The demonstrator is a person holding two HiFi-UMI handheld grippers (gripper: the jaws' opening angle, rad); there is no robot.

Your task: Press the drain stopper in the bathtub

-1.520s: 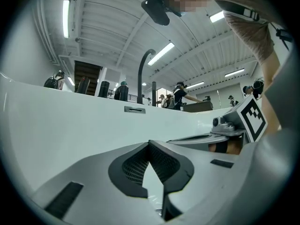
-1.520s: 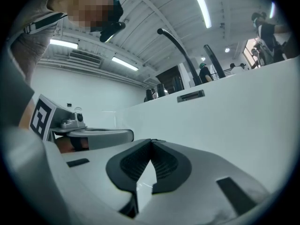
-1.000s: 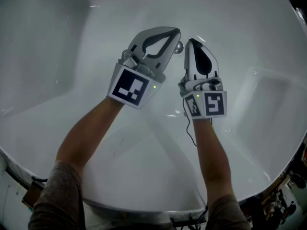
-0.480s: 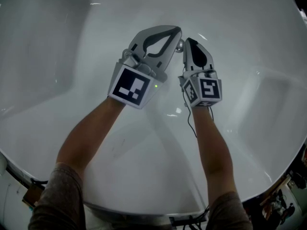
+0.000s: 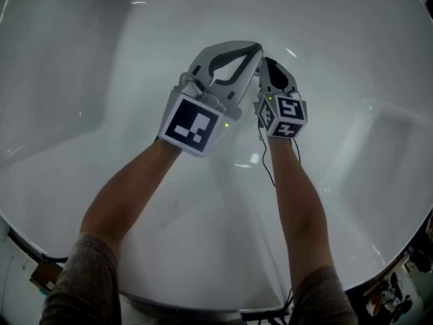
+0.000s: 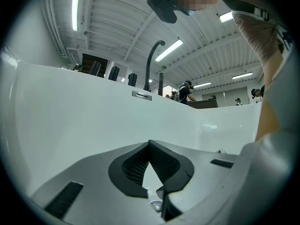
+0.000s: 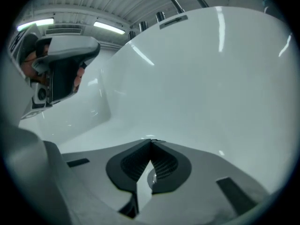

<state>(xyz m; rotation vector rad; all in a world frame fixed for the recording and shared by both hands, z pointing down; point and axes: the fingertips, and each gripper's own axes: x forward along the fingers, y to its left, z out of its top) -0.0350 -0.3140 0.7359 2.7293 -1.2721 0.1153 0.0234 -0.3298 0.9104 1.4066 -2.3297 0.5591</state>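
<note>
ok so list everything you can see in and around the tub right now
bathtub: 1, white, fills the head view
drain stopper: 1, chrome, tub floor, glimpsed below the jaw tips
faucet: 1, black, curved, far rim
overflow plate: 1, grey, tub wall below the faucet
ceiling lights: several, white strips, overhead
bystanders: a few, dark clothes, far behind the tub
forearms: 2, bare, grey sleeves
left gripper: 1, grey, jaws shut
right gripper: 1, grey, jaws shut
cable: 1, black, hanging from the right gripper
</note>
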